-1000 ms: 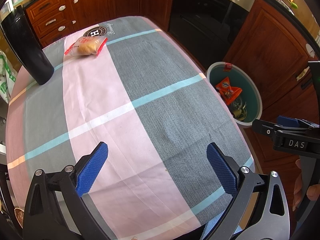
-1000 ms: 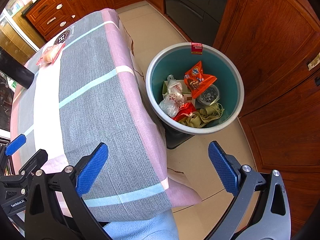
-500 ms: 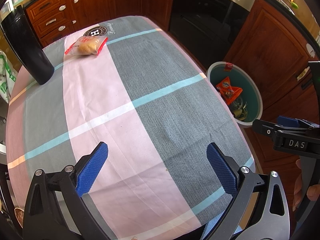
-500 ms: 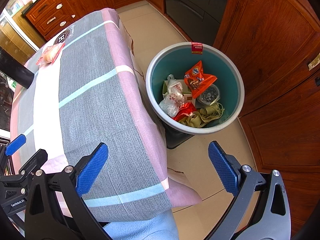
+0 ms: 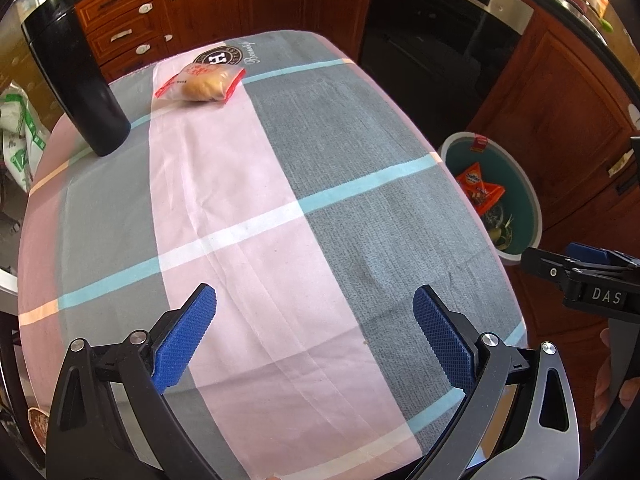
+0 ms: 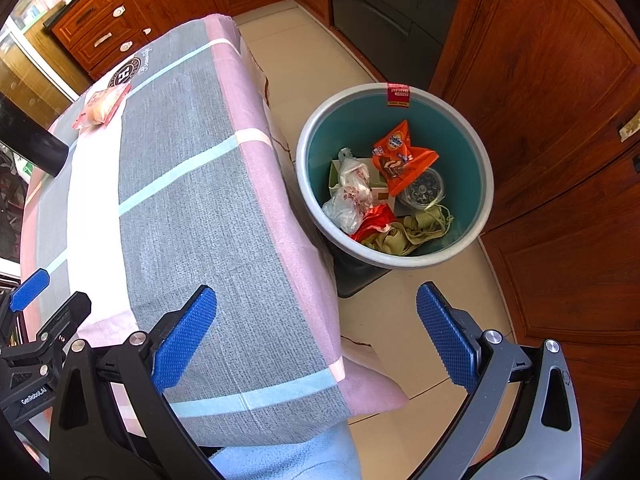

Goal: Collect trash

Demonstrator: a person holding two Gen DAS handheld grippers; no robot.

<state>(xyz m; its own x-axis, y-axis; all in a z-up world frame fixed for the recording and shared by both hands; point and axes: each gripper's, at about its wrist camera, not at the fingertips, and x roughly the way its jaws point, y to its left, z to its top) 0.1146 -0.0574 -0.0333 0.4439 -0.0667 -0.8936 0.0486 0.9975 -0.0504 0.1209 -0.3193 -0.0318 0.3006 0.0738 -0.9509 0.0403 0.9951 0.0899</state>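
nothing has moved: snack packet lies far beyond left gripper's wide, empty fingers.

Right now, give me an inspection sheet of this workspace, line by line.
Surface: table covered by a checked pink, grey and blue cloth, lying flat.
Job's things: one wrapped bun packet at the far end of the table; bin on the floor beside the table, partly filled with an orange snack bag, a plastic bag and other rubbish.
Clutter: tall black flask standing upright near the packet.
Grippers: left gripper and right gripper both have jaws wide apart and hold nothing.
Cables: nothing seen.
Surroundings: wooden cabinets, a dark oven front, pale floor tiles.
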